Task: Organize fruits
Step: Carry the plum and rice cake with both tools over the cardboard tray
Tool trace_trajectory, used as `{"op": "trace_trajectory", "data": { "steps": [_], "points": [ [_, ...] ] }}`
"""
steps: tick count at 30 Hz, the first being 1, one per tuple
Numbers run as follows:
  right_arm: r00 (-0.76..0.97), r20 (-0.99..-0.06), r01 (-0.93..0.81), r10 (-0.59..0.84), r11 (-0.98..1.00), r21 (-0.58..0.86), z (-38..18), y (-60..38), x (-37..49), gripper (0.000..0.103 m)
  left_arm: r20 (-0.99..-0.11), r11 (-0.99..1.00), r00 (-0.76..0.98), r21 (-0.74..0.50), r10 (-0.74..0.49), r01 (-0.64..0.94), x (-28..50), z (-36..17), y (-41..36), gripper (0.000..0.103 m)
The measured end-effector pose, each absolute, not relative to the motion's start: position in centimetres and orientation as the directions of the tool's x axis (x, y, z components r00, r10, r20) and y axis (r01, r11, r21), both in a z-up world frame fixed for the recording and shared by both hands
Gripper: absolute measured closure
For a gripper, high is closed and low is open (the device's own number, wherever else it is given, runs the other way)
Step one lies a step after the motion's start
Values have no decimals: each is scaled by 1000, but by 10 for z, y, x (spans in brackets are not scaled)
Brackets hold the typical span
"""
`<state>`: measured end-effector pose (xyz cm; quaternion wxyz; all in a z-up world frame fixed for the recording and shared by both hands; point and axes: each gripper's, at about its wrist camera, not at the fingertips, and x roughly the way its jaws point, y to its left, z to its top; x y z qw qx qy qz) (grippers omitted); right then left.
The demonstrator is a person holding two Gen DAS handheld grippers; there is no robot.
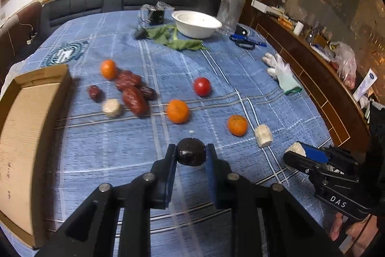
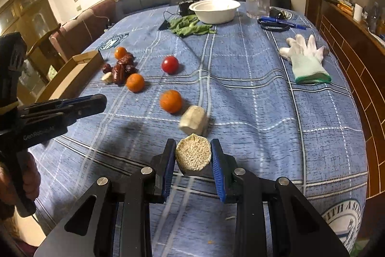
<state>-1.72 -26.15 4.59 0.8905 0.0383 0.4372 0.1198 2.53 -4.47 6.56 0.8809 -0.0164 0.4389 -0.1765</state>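
**Both grippers loaded, most fruit still loose**

The left gripper [image 1: 191, 155] pinches a dark round fruit [image 1: 190, 155], likely an avocado; the right gripper [image 2: 193, 157] pinches a pale sugarcane chunk [image 2: 193, 155]. Neither is yet at the cardboard box [image 1: 26, 117], whose visible interior looks bare, so the sorting seems barely begun. Nearest the box lie the red dates [image 1: 131, 90], a small pale chunk [image 1: 112, 108] and a tangerine [image 1: 108, 69]. Farther from the box sit the tomato [image 1: 202, 86], two more tangerines [image 1: 177, 111] [image 1: 237, 125] and another sugarcane chunk [image 1: 263, 136].
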Motion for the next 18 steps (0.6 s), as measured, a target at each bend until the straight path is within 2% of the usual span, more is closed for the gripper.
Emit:
{"op": "trace_trajectory", "data": {
  "steps": [6, 18],
  "points": [
    [594, -764, -193, 252, 967, 168, 54, -216, -12, 75, -751, 947, 585, -176, -306, 270, 29, 77, 9, 77],
    [537, -764, -355, 357, 918, 179, 61, -77, 30, 75, -745, 977, 633, -180, -212, 115, 49, 81, 137, 77]
  ]
}}
